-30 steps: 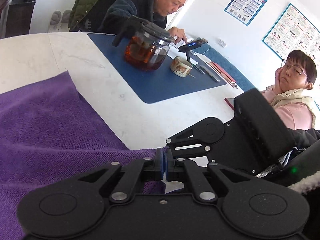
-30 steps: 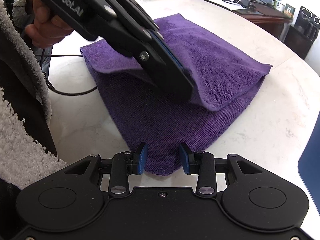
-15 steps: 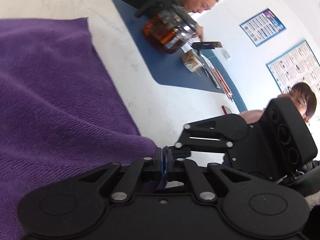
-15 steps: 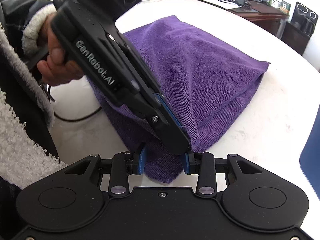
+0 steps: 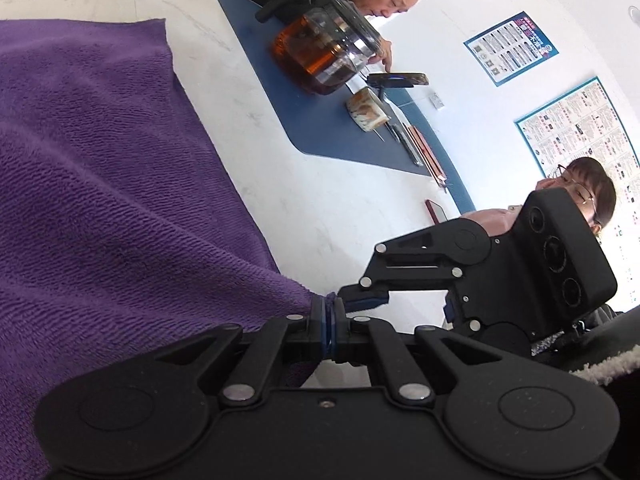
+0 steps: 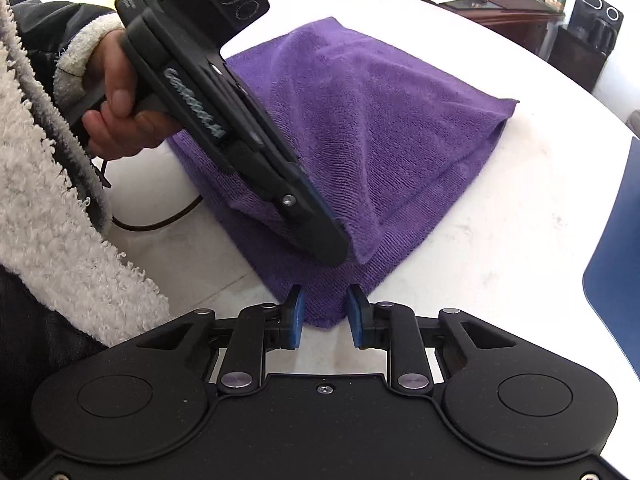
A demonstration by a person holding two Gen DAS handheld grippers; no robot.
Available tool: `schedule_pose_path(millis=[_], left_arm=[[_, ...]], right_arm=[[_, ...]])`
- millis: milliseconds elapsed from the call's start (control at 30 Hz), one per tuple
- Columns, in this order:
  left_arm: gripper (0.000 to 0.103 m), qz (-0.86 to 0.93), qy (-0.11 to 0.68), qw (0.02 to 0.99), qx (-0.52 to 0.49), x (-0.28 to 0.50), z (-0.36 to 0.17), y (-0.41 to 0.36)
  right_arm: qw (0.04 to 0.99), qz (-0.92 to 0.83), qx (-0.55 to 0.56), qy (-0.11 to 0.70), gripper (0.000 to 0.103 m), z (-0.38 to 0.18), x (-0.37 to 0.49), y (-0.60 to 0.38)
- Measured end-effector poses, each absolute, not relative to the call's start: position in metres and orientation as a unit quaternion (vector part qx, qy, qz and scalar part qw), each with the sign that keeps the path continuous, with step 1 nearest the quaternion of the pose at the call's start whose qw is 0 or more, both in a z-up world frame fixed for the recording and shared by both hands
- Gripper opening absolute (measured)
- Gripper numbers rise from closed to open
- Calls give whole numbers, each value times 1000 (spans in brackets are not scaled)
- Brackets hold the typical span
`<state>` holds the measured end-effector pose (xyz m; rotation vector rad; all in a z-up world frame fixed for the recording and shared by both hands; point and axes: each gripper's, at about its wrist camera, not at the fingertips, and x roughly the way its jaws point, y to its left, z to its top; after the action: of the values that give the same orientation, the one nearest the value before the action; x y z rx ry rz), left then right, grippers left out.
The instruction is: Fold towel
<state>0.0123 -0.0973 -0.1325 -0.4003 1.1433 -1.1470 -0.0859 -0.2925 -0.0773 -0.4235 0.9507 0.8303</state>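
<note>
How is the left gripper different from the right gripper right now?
The left gripper is shut on the purple towel, pinching a corner; the right gripper has a gap between its pads, with another towel corner between them, and its jaws are closing. The left gripper holds its corner lifted above the lower layer; the right gripper's corner lies on the white table. Both are black with blue pads.

Plain purple towel (image 6: 360,128), white table (image 6: 500,240)
</note>
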Motion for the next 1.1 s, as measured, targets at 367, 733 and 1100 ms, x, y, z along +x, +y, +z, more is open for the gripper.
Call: schedule_pose_path(millis=[367, 733, 1100], left_arm=[[2, -506, 539, 640, -212, 19, -158, -107], [3, -499, 542, 636, -230, 21, -169, -103], [32, -521, 476, 707, -41, -14, -120, -133]], right_arm=[[787, 388, -201, 436, 22, -78, -84, -285], [793, 363, -206, 444, 23, -65, -86, -296], [824, 310, -178, 440, 23, -57, -57, -311]])
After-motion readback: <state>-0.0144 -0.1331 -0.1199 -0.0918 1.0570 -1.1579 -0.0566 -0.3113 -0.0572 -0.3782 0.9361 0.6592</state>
